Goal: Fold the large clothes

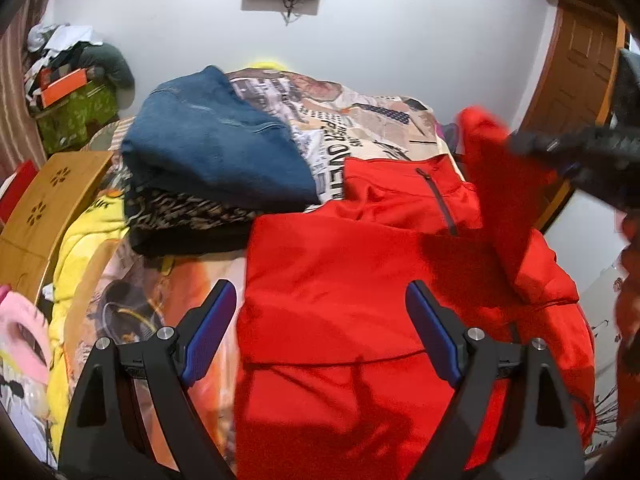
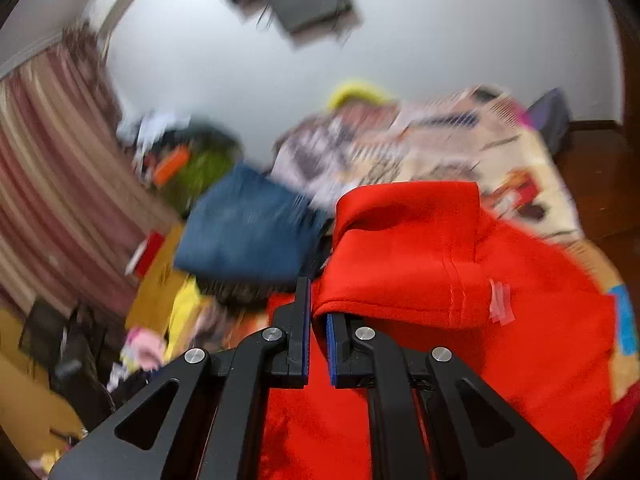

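The right tongs pinch a red garment fold (background blurred) beside folded jeans.

The left gripper points down at a slant, its two blue pads wide apart with nothing between them. The right gripper is lifted, jaws pinched tight on a fold of red cloth.
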A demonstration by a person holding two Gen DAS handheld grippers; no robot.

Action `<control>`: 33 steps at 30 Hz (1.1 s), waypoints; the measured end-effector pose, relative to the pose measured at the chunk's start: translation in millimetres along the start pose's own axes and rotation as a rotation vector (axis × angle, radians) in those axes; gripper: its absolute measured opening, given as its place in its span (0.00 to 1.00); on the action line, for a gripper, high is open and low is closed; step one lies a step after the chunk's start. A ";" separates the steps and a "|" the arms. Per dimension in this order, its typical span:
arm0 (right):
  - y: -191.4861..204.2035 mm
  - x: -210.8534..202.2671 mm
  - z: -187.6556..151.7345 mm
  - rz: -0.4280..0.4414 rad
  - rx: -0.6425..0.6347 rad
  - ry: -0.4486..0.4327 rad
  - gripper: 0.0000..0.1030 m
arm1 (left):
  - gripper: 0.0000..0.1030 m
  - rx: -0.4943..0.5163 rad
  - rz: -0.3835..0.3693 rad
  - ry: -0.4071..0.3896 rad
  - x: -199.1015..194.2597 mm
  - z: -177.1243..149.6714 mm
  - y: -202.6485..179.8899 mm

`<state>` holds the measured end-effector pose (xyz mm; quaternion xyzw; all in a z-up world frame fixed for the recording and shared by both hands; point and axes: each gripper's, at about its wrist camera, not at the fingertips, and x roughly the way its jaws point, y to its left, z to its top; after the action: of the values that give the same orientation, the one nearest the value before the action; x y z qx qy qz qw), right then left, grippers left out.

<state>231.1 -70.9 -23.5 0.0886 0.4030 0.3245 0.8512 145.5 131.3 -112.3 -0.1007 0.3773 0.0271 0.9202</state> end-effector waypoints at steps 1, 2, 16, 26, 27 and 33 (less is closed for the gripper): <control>5.4 10.9 -2.0 0.004 -0.014 0.031 0.06 | 0.84 -0.006 0.002 0.004 -0.9 -1.6 4.1; 11.4 25.0 -8.3 0.006 -0.034 0.074 0.06 | 0.84 -0.014 0.003 0.012 -1.2 -4.0 9.0; 24.8 129.7 -87.5 -0.100 -0.173 0.555 0.10 | 0.84 -0.112 0.015 0.118 16.7 -30.1 44.8; 9.0 67.3 -55.7 -0.124 -0.156 0.437 0.40 | 0.84 0.035 0.025 0.093 22.3 -0.1 5.9; 6.9 58.2 -53.4 -0.148 -0.166 0.407 0.48 | 0.84 0.049 0.020 0.089 22.5 1.9 0.9; -21.5 2.7 -39.9 -0.219 -0.162 0.259 0.53 | 0.84 0.166 0.017 0.080 35.0 4.3 -43.0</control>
<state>213.0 -90.3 -60.4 -0.0671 0.4888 0.2700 0.8269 178.9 89.2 -126.7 -0.0218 0.4156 -0.0006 0.9093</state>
